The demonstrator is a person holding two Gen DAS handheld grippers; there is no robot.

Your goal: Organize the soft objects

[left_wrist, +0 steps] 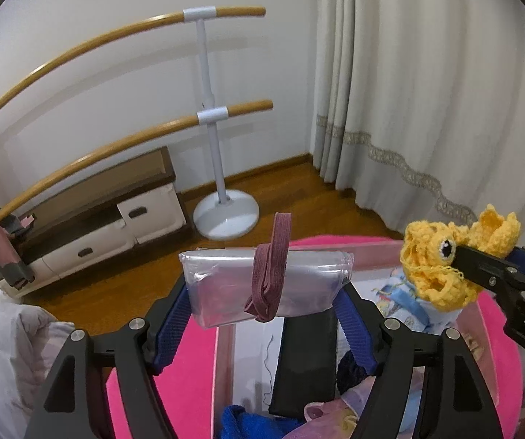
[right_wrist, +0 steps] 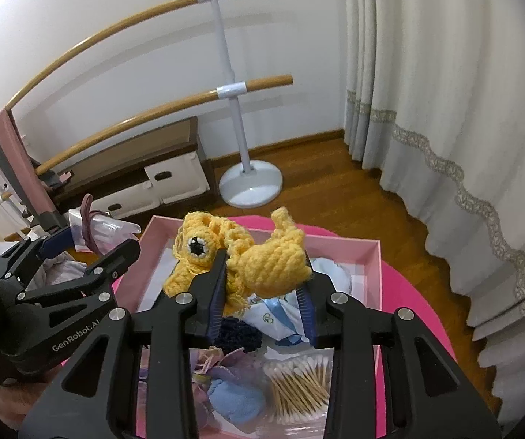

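Note:
A clear plastic packet (left_wrist: 233, 285) with a maroon elastic band (left_wrist: 267, 278) looped round it sits between the blue pads of my left gripper (left_wrist: 266, 296), which is shut on it above the left edge of the pink box (right_wrist: 339, 243). My right gripper (right_wrist: 262, 285) is shut on a yellow crochet toy (right_wrist: 273, 267) with one black-and-white eye, held over the far half of the box. In the left wrist view the toy (left_wrist: 441, 267) and the right gripper's fingers (left_wrist: 482, 267) appear at the right. The left gripper (right_wrist: 61, 243) shows at the left of the right wrist view.
The box rests on a bright pink surface (right_wrist: 408, 292) and holds cotton swabs (right_wrist: 299, 384), a light blue cloth (right_wrist: 236, 398), a dark blue scrunchie (right_wrist: 236, 336) and a black flat item (left_wrist: 306, 358). Beyond are a barre stand (left_wrist: 225, 216), a low drawer cabinet (left_wrist: 116, 216) and curtains (left_wrist: 427, 109).

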